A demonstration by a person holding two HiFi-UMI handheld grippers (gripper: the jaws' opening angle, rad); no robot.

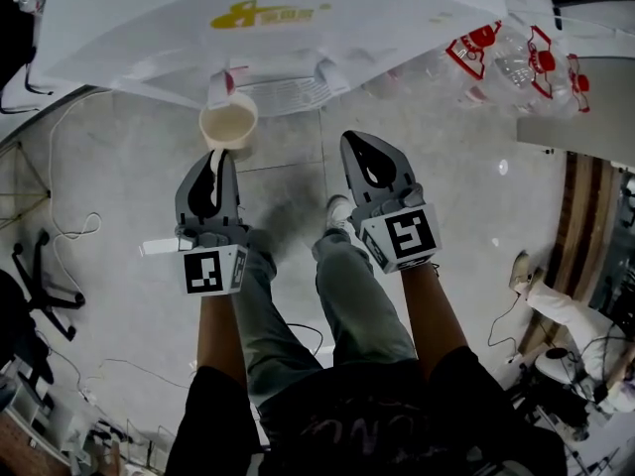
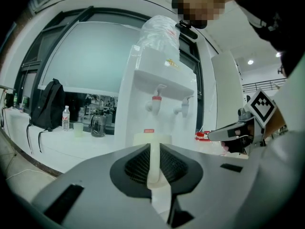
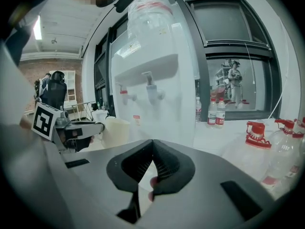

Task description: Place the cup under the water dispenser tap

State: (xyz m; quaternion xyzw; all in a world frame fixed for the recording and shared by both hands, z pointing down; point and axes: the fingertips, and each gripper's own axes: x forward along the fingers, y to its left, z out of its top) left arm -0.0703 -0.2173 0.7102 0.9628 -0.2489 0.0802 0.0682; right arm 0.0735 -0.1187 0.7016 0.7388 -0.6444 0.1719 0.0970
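Observation:
A cream paper cup [image 1: 228, 124] hangs just below the white water dispenser [image 1: 288, 8], near its red tap [image 1: 234, 75]. My left gripper [image 1: 218, 154] is shut on the cup's near wall. In the left gripper view the cup wall [image 2: 153, 159] is pinched between the jaws, and the red tap [image 2: 155, 103] and a second tap [image 2: 183, 108] stand ahead and higher. My right gripper [image 1: 359, 139] is to the right of the cup, shut and empty. In the right gripper view its tips [image 3: 152, 143] meet, and the cup [image 3: 116, 131] shows at the left.
Plastic bottles with red labels [image 1: 516, 62] lie on a white table to the right of the dispenser. An office chair [image 1: 30, 296] and cables are on the floor at left. A counter with a backpack [image 2: 50, 104] and a bottle [image 2: 66, 118] runs left of the dispenser.

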